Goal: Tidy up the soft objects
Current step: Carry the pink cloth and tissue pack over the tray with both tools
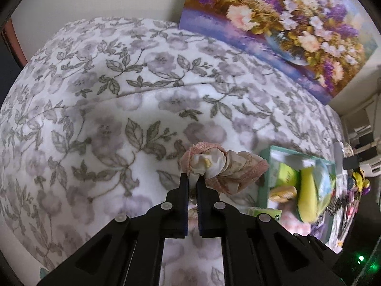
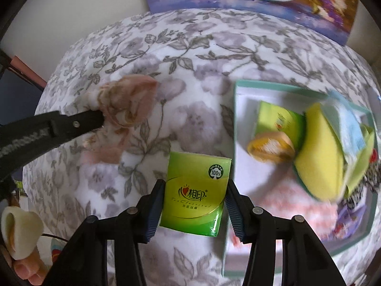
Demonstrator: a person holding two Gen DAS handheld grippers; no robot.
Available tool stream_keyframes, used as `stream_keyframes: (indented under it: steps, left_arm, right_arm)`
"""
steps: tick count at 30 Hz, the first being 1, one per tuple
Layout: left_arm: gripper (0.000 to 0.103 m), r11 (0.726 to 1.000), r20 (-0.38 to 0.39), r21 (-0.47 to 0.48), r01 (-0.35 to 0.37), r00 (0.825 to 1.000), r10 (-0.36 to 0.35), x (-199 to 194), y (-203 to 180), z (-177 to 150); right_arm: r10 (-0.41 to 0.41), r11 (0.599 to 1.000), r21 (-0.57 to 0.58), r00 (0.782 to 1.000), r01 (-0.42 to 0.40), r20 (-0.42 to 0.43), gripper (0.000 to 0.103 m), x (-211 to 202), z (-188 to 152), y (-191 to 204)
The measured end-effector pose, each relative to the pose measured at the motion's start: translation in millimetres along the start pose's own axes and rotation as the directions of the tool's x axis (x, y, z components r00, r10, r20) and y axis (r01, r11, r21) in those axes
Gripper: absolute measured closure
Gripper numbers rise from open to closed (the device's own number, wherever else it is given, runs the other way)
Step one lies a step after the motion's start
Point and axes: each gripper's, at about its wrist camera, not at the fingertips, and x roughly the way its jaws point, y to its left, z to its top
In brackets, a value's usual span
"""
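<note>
My left gripper (image 1: pixel 193 177) is shut on a crumpled pink and cream cloth (image 1: pixel 221 169) and holds it above the floral blanket (image 1: pixel 95 109). The cloth (image 2: pixel 126 104) and the left gripper (image 2: pixel 101 119) also show in the right wrist view. My right gripper (image 2: pixel 194 186) has its jaws on both sides of a green tissue pack (image 2: pixel 196 194), pressing its sides. A teal-rimmed white box (image 2: pixel 240 124) at the right holds another green pack (image 2: pixel 278 121), a yellow sponge (image 2: pixel 319 157), a yellow and orange roll (image 2: pixel 269 147) and a pink fluffy cloth (image 2: pixel 293 202). The box (image 1: pixel 266 166) also shows in the left wrist view.
A flower painting (image 1: pixel 285 23) leans against the wall behind the bed. A shelf and small items (image 1: pixel 359 143) stand at the far right. A cream soft item (image 2: pixel 19 228) lies at the lower left off the bed edge.
</note>
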Motion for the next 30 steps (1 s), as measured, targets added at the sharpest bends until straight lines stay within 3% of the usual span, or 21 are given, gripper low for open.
stream_keyframes:
  steps: [5,11,18,26,30]
  left_arm:
    - [0.097,0.998,0.054,0.022,0.052,0.997,-0.053,-31,-10,-25]
    - [0.097,0.995,0.108,0.071,0.064,0.992,-0.072,-53,-28,-53]
    - [0.097,0.985,0.023,0.125,0.118,0.992,-0.122,-33,-63,-74]
    - [0.097,0.963,-0.053,0.230,0.137,0.990,-0.128,-12,-115,-100]
    - [0.097,0.955,-0.068,0.274,0.110,0.993,-0.095,1,-135,-109]
  right_arm:
    - [-0.037,0.999,0.007,0.999,0.037,0.011,0.050,-17,-23,-7]
    - [-0.058,0.996,0.073,0.997,0.054,0.042,0.050,-36,-43,-36]
    - [-0.082,0.982,0.174,0.996,0.077,0.023,0.050,-36,-55,-88]
    - [-0.078,0.969,0.238,0.997,0.074,0.005,0.050,-34,-66,-128]
    - [-0.076,0.962,0.264,0.997,0.076,-0.012,0.050,-30,-71,-144]
